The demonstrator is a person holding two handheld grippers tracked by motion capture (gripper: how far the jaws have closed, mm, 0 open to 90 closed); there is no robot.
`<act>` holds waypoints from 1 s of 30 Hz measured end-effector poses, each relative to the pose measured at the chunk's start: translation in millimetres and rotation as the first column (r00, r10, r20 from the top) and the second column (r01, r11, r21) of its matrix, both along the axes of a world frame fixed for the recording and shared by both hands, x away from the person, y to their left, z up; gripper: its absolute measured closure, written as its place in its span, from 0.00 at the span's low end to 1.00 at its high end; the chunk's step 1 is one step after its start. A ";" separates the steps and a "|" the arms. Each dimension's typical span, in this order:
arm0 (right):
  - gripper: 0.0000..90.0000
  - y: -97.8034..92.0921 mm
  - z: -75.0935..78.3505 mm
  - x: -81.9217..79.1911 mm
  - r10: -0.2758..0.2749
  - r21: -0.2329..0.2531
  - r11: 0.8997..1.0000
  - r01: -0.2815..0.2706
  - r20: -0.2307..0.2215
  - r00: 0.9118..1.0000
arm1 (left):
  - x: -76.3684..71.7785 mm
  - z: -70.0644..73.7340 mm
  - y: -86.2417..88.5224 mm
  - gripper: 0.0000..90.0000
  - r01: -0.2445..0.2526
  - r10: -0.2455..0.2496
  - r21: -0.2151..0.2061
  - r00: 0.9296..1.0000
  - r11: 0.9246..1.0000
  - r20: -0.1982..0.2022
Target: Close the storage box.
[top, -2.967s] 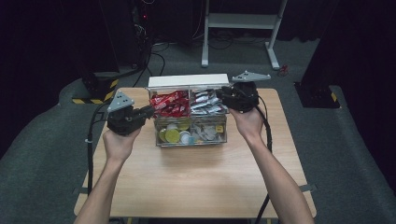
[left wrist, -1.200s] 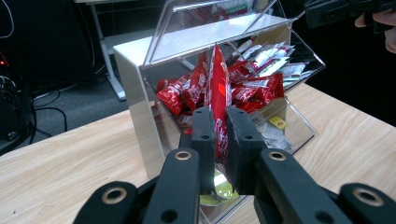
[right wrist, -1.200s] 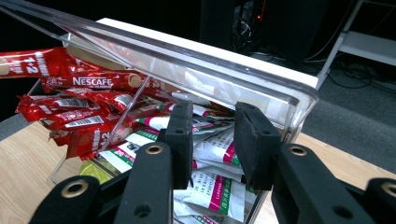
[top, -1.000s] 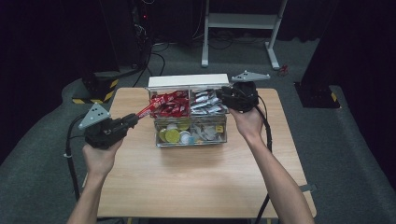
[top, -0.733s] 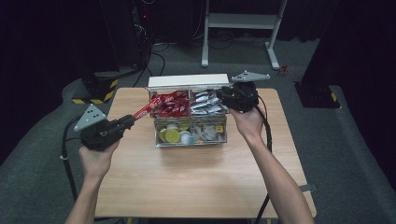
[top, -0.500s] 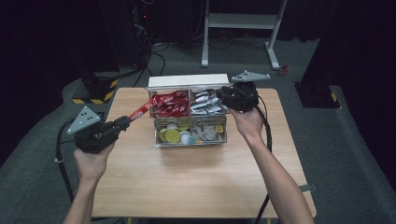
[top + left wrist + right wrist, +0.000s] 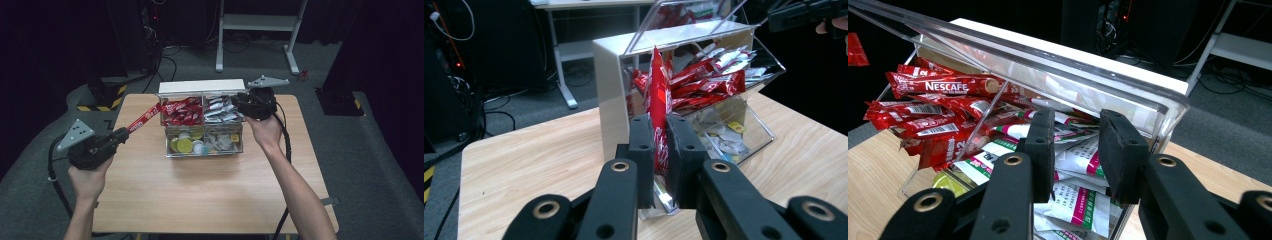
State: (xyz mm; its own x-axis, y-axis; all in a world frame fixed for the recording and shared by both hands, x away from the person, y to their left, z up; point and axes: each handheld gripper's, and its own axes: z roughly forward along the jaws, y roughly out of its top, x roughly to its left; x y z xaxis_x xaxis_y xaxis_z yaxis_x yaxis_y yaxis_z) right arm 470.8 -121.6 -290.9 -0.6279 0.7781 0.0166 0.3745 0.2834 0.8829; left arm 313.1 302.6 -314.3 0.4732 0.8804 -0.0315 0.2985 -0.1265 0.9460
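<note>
One red sachet (image 7: 144,117), clamped between the left gripper (image 7: 659,150) jaws, out left of the clear box (image 7: 205,150) and above the bench (image 7: 200,190). Step in hand, by the look of it: carrying the picked sachet away from the box; next, likely a spot on the bench left of the box and a release there. Right gripper (image 7: 1075,150) at the box's right rim, jaws parted, grasping nothing. Four compartments in the box: red sachets, white sachets, round capsules, small packets. Two grippers, one box.
</note>
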 end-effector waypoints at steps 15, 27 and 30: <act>0.75 0.2 0.5 -0.4 -0.001 -0.010 1.000 0.001 0.003 1.000 | -10.9 -18.6 22.6 0.92 -0.066 0.066 -0.019 0.998 0.998 -0.020; 0.75 0.4 1.4 -1.0 -0.003 -0.020 1.000 0.003 0.006 1.000 | -9.8 -38.4 25.3 0.92 -0.095 0.095 -0.006 0.994 0.995 -0.055; 0.75 0.1 1.4 -1.1 -0.002 -0.019 1.000 0.002 0.006 1.000 | -8.9 -44.5 22.5 0.92 -0.101 0.101 0.001 0.993 0.995 -0.060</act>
